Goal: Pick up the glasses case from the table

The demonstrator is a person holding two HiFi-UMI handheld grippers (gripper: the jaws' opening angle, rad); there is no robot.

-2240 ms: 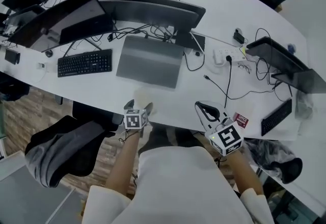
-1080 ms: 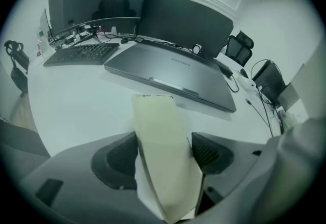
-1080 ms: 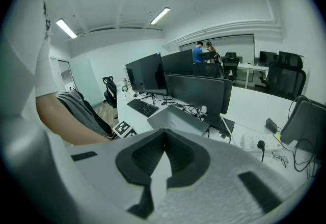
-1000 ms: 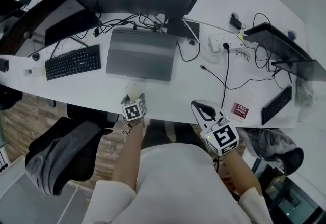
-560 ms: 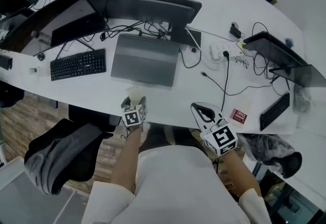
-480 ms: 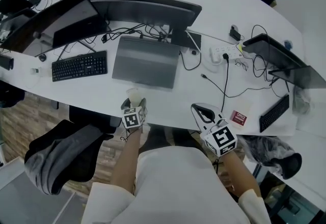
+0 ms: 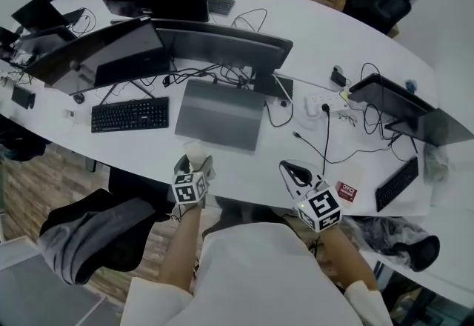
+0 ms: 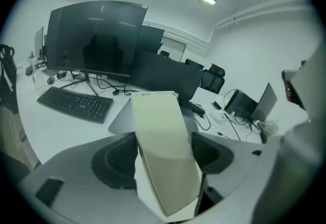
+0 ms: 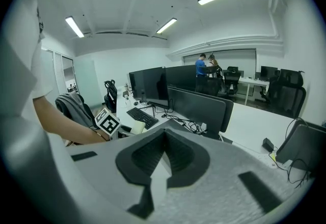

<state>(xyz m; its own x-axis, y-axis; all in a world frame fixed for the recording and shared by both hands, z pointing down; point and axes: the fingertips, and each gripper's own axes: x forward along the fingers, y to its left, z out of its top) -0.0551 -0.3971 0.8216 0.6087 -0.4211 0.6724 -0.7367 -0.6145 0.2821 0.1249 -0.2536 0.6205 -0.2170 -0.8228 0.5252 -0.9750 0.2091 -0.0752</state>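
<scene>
Smooth pale-cream boxy glasses case (image 8: 162, 136) (long axis fwd, along the jaws) pinched in left gripper (image 8: 164, 162); right gripper (image 9: 164, 154) jaws together, empty.

The glasses case (image 8: 163, 151) is seen as plain pale cream. Black-and-white square markers are borne on the cubes of the left hand-held gripper (image 7: 195, 160) and the right hand-held gripper (image 7: 296, 167), whose bodies are light grey with black linings. The bench (image 7: 355, 43) is white. The keyboard (image 7: 129, 114) and monitors (image 7: 222, 35) are black, the laptop (image 7: 220, 113) grey. A small card (image 7: 348, 191) is coloured red with white print. The floor (image 7: 44, 169) is shown in brown wood grain.
</scene>
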